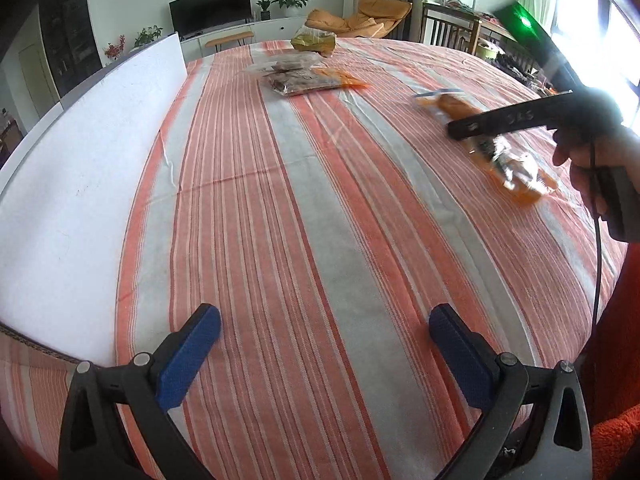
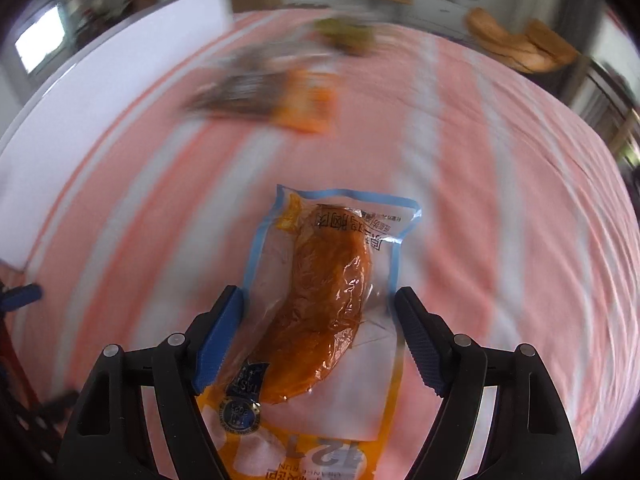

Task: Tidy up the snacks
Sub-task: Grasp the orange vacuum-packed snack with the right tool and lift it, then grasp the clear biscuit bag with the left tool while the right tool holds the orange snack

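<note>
**Right wrist view: clear snack pouch lies between wide-spread tongs**

Right wrist view shows a clear pouch (image 2: 320,292) with a blue border and an orange-brown piece of food sealed inside, lying flat on the striped tablecloth (image 2: 500,200). The right gripper (image 2: 320,300) straddles it, jaws set wide, one blue pad (image 2: 218,336) at the pouch's left edge; whether the pads press on the film I cannot tell. The pouch's yellow printed end runs under the camera. Farther off, blurred, a dark-and-orange packet pile (image 2: 272,96) sits toward the far side, and a greenish-yellow bag (image 2: 344,34) beyond it.

From the left wrist camera, the left gripper (image 1: 324,336) hangs over bare cloth with its jaws wide and nothing between them. The same pouch (image 1: 500,152) lies well to its right, under the right gripper, which a hand (image 1: 592,164) holds. A white board (image 1: 80,152) covers the table's left edge.
</note>
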A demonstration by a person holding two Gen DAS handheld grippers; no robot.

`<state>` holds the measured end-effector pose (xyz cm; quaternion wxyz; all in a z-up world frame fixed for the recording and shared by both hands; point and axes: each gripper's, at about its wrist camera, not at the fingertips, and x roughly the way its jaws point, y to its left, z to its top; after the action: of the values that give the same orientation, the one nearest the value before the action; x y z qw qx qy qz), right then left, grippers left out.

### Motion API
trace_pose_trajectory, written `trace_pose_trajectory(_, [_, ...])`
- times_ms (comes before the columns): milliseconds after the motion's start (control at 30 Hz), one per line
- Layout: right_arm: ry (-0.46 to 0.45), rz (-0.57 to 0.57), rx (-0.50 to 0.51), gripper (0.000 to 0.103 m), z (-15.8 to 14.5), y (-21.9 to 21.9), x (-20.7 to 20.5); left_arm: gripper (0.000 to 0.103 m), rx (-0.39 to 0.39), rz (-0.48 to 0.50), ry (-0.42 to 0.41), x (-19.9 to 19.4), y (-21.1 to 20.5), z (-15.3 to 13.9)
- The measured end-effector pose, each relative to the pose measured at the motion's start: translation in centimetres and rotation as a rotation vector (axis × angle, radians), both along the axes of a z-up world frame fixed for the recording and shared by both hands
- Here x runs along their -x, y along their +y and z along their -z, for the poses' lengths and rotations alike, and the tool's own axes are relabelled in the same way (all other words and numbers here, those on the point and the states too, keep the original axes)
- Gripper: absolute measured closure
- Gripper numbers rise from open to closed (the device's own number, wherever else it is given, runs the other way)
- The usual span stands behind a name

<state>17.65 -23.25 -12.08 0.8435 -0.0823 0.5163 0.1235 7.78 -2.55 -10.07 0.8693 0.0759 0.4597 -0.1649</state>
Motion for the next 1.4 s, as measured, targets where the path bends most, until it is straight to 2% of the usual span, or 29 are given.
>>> trace_pose_trajectory(133, [-0.072,0.154,-0.023,0.02,-0.3,-5.3,-1.0,0.0,0.0,-0.004,-0.002,-0.1,0.0,0.0])
trace_pose_trajectory(300, [-0.155,0.167,-0.032,0.018,-0.4,-6.1,-0.6,0.0,0.001,-0.002,-0.006,-0.1,0.1,0.1])
trace_pose_trajectory(1400, [-0.153,0.169,-0.026,0.017,0.3,-5.9,-1.5,0.0,-0.001,0.005,-0.002,-0.4,0.0,0.1])
